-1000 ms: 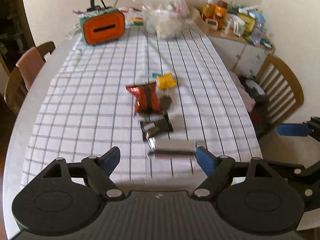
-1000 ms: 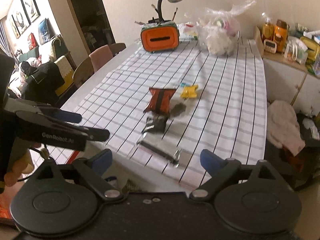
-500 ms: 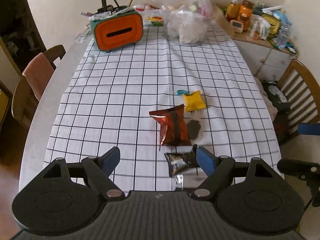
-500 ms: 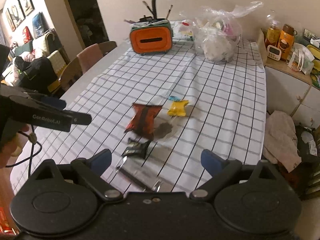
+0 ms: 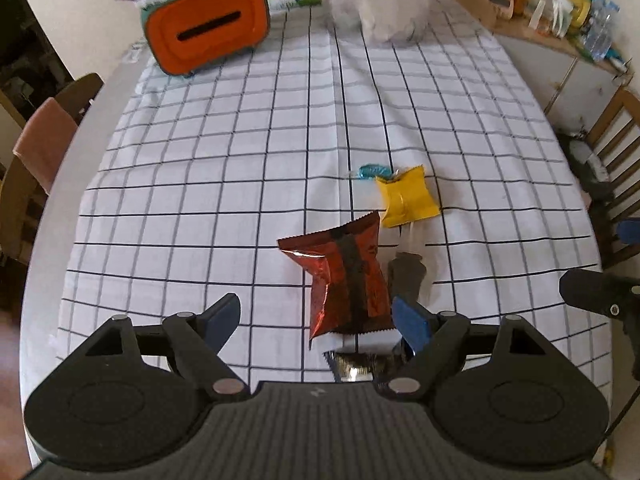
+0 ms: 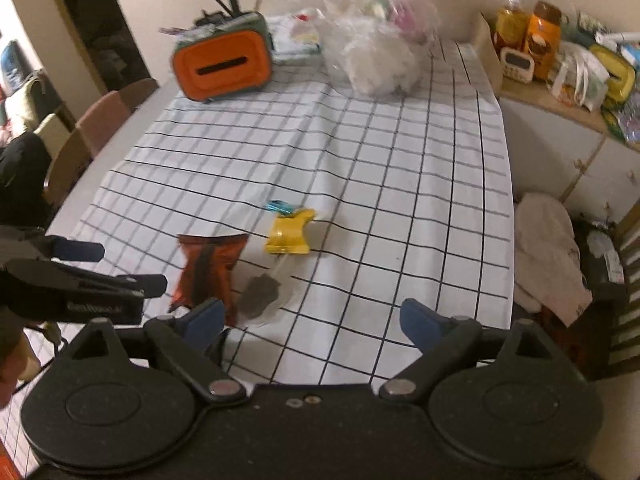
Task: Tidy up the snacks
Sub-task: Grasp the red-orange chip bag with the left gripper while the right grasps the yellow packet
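Note:
A red-orange foil snack packet (image 5: 348, 280) (image 6: 208, 272) lies on the checked tablecloth (image 5: 240, 184). Beyond it are a yellow packet (image 5: 406, 196) (image 6: 290, 232) and a small blue wrapped sweet (image 5: 370, 171) (image 6: 280, 207). A clear packet with dark contents (image 5: 408, 272) (image 6: 262, 292) lies to its right. A dark shiny packet (image 5: 356, 366) peeks out under my left gripper (image 5: 316, 320), which hovers open above the red packet's near end. My right gripper (image 6: 310, 318) hangs above the cloth right of the snacks; its jaws are closing slightly, still wide, pressing on nothing.
At the far end of the table stand an orange-fronted box (image 5: 208, 28) and a full clear plastic bag (image 5: 384, 8). Chairs (image 5: 44, 148) line the left side. A sideboard (image 6: 560, 80) crowded with bottles and a wooden chair (image 5: 616, 140) are on the right.
Both grippers have come forward over the table and lower, so the snacks look nearer. The silver bar near the table's front edge has slipped out of view beneath them.

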